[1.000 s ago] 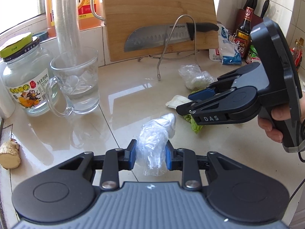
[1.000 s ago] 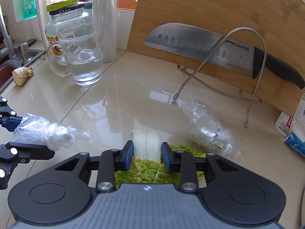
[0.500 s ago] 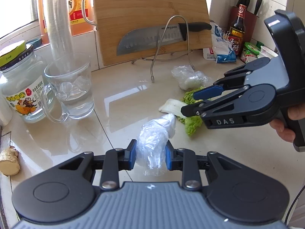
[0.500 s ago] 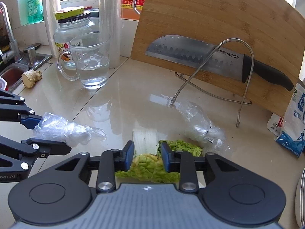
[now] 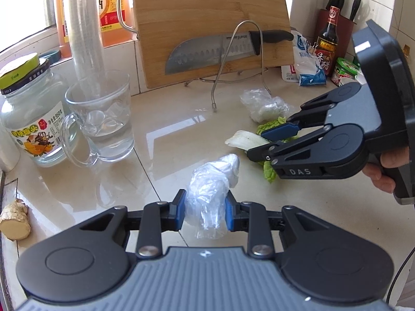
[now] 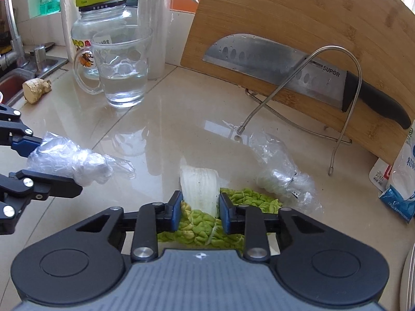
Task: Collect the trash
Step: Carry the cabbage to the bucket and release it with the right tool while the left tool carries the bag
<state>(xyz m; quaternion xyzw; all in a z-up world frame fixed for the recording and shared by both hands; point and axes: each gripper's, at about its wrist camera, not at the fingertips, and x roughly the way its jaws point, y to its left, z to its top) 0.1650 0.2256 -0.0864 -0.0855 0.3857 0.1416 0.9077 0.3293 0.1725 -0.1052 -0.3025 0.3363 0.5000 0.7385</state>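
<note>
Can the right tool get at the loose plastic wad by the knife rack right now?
Probably not yet: the right tool is shut on the cabbage leaf. The wad lies close by on bare counter, nothing blocking it, but the jaws are full.

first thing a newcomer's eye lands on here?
Both grippers already loaded: the left gripper has its jaws shut on a crumpled plastic wrap, the right gripper on a cabbage leaf at counter centre. Behind them, a big knife rests on the upright cutting board.
</note>
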